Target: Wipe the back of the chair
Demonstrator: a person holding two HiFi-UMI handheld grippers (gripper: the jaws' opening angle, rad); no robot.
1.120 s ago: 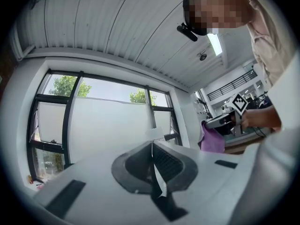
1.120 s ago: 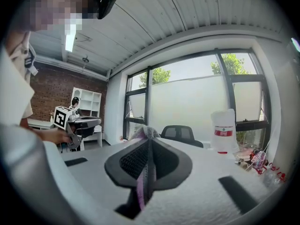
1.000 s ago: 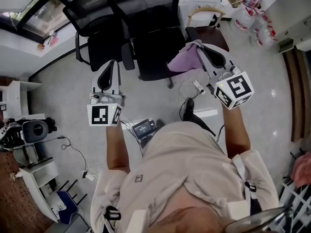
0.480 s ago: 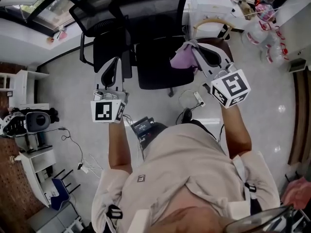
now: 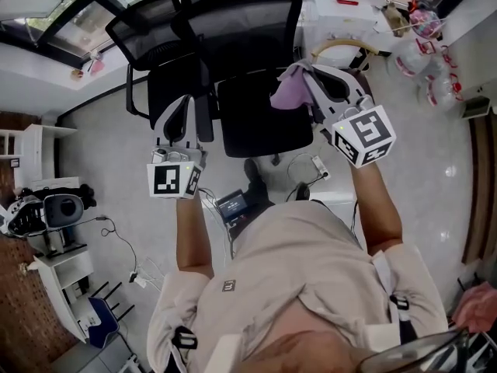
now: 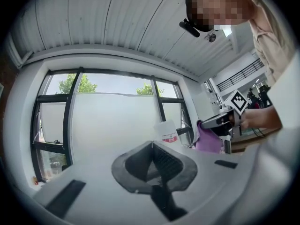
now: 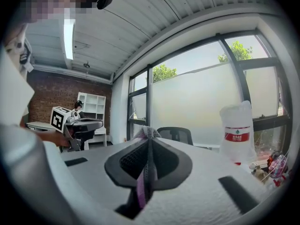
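Head view: the left gripper (image 5: 185, 102) is held out on a straight forearm, low beside the left edge of the chair (image 5: 245, 26) seat. The right gripper (image 5: 312, 76) is raised at the seat's right edge and carries a purple cloth (image 5: 289, 92), short of the mesh back.

Left gripper view: its jaws are pressed together with nothing between them.

Right gripper view: its jaws are clamped tight on a fold of the cloth.

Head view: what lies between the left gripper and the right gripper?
The office chair's black seat, seen in the head view; the purple cloth clamped in the right gripper shows at its right edge.
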